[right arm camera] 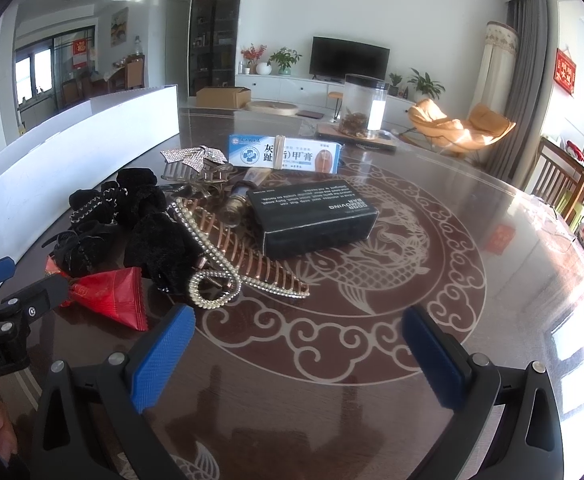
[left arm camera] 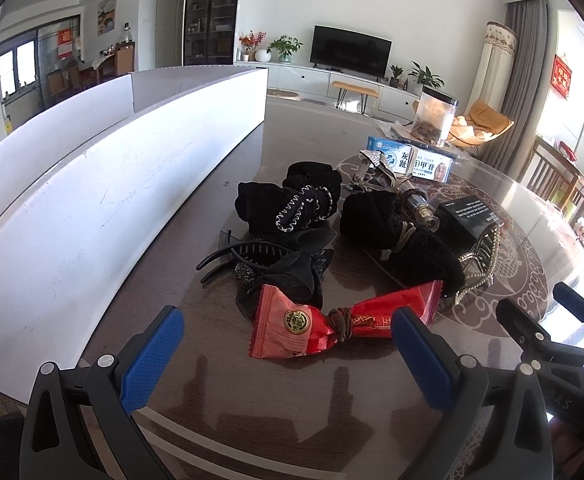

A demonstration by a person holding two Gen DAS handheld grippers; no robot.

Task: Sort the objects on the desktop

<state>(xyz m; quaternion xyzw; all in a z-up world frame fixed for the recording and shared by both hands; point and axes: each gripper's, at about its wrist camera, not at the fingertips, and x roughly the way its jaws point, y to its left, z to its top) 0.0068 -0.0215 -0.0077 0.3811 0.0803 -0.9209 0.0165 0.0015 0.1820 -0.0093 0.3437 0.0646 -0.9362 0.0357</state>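
Left gripper (left arm camera: pixel 288 344) jaws released, straddling red candy wrapper (left arm camera: pixel 312 330), probably not touching. Right gripper (right arm camera: pixel 298 350) jaws released over bare surface (right arm camera: pixel 432 280), near pearl hair clip (right arm camera: pixel 228 260).

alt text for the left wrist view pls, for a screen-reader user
The open left gripper hovers low over a dark patterned table, with a red candy wrapper just ahead of its blue fingertips. Behind lie black hair clips and scrunchies, a blue-and-white medicine box, and a white storage box along the left.
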